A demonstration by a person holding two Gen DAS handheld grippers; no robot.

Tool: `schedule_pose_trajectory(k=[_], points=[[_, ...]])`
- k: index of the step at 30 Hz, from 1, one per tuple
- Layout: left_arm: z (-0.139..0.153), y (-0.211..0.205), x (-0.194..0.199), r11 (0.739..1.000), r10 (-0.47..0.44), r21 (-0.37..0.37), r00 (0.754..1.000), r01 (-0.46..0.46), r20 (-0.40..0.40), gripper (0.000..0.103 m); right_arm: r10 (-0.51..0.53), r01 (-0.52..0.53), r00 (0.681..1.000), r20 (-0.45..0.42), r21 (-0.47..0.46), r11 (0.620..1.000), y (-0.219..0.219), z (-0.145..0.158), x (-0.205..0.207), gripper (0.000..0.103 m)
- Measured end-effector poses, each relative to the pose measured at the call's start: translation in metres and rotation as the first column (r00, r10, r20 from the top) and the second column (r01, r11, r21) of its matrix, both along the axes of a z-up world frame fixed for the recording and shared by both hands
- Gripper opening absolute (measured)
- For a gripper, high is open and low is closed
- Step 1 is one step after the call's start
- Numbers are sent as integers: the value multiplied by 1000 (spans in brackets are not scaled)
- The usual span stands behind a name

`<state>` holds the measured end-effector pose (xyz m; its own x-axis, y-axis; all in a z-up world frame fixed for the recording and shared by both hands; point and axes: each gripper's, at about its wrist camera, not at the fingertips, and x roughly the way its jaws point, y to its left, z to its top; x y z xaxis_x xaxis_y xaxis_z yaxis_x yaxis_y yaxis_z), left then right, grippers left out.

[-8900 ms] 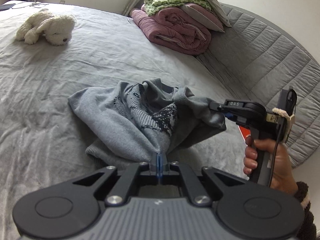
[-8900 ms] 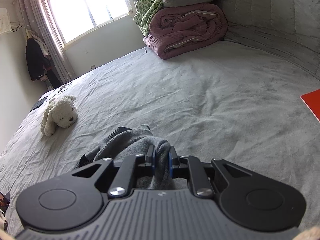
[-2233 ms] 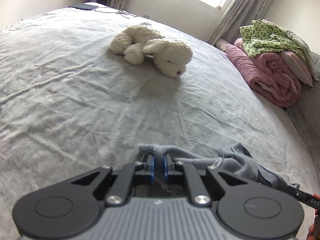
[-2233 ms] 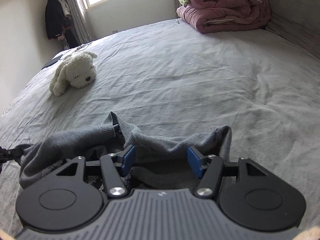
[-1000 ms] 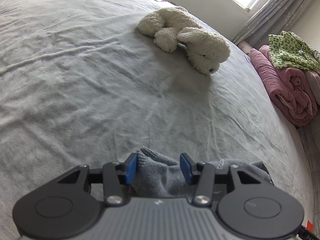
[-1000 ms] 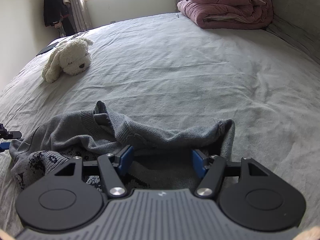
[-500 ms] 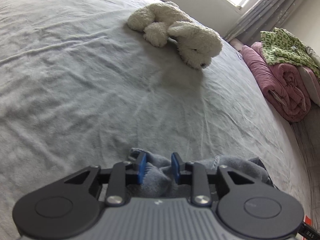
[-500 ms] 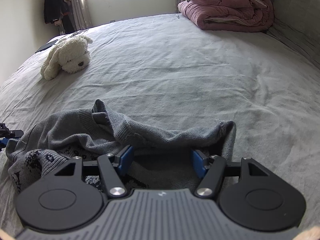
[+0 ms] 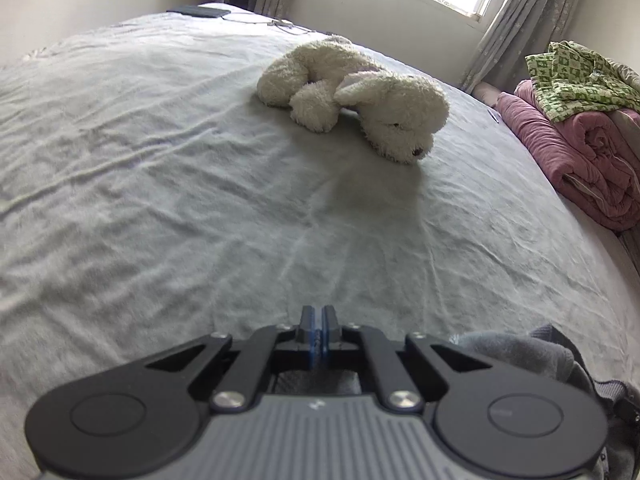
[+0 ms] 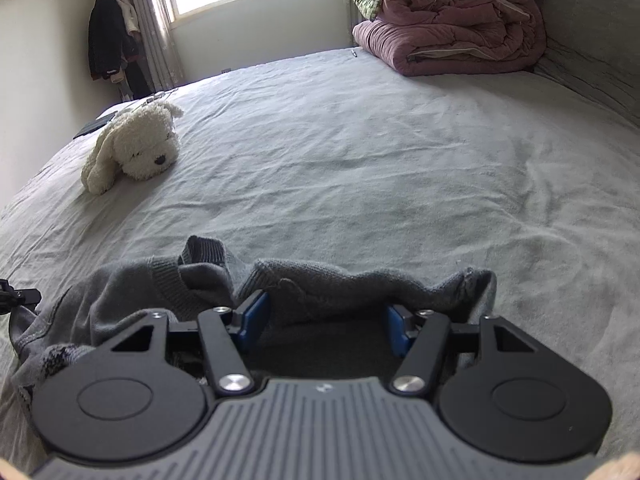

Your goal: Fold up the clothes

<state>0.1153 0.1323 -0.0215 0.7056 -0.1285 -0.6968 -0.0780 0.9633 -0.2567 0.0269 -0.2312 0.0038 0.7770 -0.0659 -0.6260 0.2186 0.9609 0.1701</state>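
Note:
A grey knitted sweater (image 10: pixel 160 292) lies bunched on the grey bed sheet (image 10: pixel 360 168). Part of it shows at the lower right of the left wrist view (image 9: pixel 516 352). My left gripper (image 9: pixel 319 332) has its blue pads pressed together, and sweater cloth shows just behind them. Its tip (image 10: pixel 18 298) appears at the sweater's left end in the right wrist view. My right gripper (image 10: pixel 324 320) straddles the sweater's rumpled far edge (image 10: pixel 360 280). Its jaws are closing, the cloth lies between them, and the blue pads (image 10: pixel 252 316) stand apart from it.
A white plush dog (image 9: pixel 360 100) lies on the sheet ahead of the left gripper, and is at the left in the right wrist view (image 10: pixel 132 148). A folded pink quilt (image 10: pixel 460 20) with a green patterned cloth (image 9: pixel 576 76) sits by the grey headboard (image 10: pixel 592 52). A dark coat (image 10: pixel 106 40) hangs by the window.
The left jaws, which stood apart around a fold of the sweater, have come together. The right jaws have narrowed a little over the sweater's edge.

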Motion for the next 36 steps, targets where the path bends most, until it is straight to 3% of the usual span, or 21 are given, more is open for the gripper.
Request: schedule_pose_trajectory(k=[4,5,14,25,33,34,36], points=[[10,7,12,999,22,48,999,-24,47,2,11,-11,1000,-1,-10,1000,1,0,16,7],[12,7,14,998,22,63,998,-25,58,2,10,-10,1000,-9,-20,1000,2,-1,21,6],[26,6,41,972,19,227,985,-59,174,2,-67,71,997,49,-95,993,-5,18,59,4],[24,7,64,939,59,314,967,-137,246,1,-92,116,987,132,-189,975,-7,38,111,0],[-1,7,81,930,48,349,980,-115,193,2,-30,45,996,87,-174,984,5,28,129,2],[-5,7,82,932,47,347,982,-109,180,2,-30,44,996,82,-172,984,6,26,128,13],[-13,10,83,941,52,325,987,-100,153,2,-15,25,998,64,-166,986,7,23,127,18]])
